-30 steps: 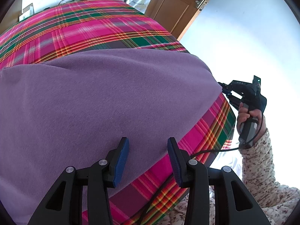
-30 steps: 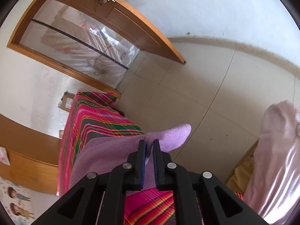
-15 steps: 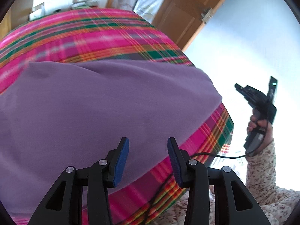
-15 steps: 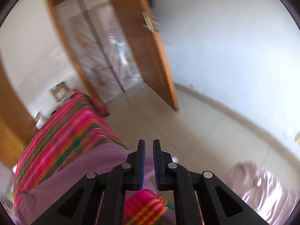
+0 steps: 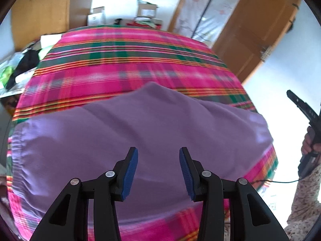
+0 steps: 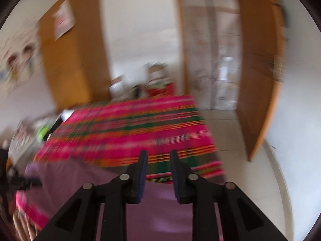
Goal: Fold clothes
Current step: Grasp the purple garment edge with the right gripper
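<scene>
Left wrist: purple garment, no legible writing.

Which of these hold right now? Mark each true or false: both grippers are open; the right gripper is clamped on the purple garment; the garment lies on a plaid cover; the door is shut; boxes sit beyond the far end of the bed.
1. Both grippers are open. True: the left gripper and the right gripper each show a clear gap between their pads.
2. The right gripper is clamped on the purple garment. False: nothing sits between its fingers.
3. The garment lies on a plaid cover. True.
4. The door is shut. False: it stands swung open.
5. Cardboard boxes sit beyond the bed's far end. True.
</scene>
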`<state>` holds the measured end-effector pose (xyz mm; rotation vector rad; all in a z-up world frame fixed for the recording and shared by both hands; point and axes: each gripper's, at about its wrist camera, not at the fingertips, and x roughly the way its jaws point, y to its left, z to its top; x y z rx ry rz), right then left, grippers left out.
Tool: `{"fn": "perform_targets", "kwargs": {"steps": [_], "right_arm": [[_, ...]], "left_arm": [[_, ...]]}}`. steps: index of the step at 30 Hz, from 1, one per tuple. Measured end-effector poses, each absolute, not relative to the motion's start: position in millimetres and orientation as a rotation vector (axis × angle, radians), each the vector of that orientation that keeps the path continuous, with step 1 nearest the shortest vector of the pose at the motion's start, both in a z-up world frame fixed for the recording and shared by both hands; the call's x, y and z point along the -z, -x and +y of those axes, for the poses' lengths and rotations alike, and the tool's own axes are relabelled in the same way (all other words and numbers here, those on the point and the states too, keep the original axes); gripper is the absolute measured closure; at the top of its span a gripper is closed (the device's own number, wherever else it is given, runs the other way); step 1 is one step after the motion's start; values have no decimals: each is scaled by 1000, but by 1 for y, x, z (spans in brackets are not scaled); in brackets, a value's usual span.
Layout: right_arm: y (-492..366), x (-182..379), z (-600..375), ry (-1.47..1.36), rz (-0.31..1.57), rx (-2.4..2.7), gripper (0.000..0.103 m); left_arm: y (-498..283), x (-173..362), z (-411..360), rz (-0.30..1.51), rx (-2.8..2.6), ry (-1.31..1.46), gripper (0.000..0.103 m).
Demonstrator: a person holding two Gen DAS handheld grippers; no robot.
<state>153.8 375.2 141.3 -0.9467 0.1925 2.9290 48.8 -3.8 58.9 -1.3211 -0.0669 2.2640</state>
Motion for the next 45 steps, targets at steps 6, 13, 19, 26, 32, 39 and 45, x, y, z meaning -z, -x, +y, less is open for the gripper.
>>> {"fn": "perform_targets", "kwargs": {"steps": [6, 13, 19, 26, 32, 39, 45], "right_arm": [[-78, -93, 321, 1250, 193, -3056, 80], [-25, -54, 266, 1555, 175, -3183, 80], [5, -36, 234, 1787, 177, -3252, 80], [34, -14, 205, 2088, 357, -3226, 80], [37, -11, 183, 2255, 362, -3239, 80], [52, -4, 174, 2378, 443, -3177, 79], [75, -3, 185, 2244, 671, -3172, 100]], "left_arm": [[-18, -40, -12, -91, -2257, 1379, 59], [7, -22, -21, -153, -2229, 1415, 59], [19, -12, -25, -186, -2192, 1417, 59], [29, -8, -33, -255, -2136, 1383, 58], [35, -6, -37, -293, -2105, 1371, 58], [39, -5, -38, -309, -2081, 1363, 58], [38, -6, -47, -324, -2083, 1363, 58]]}}
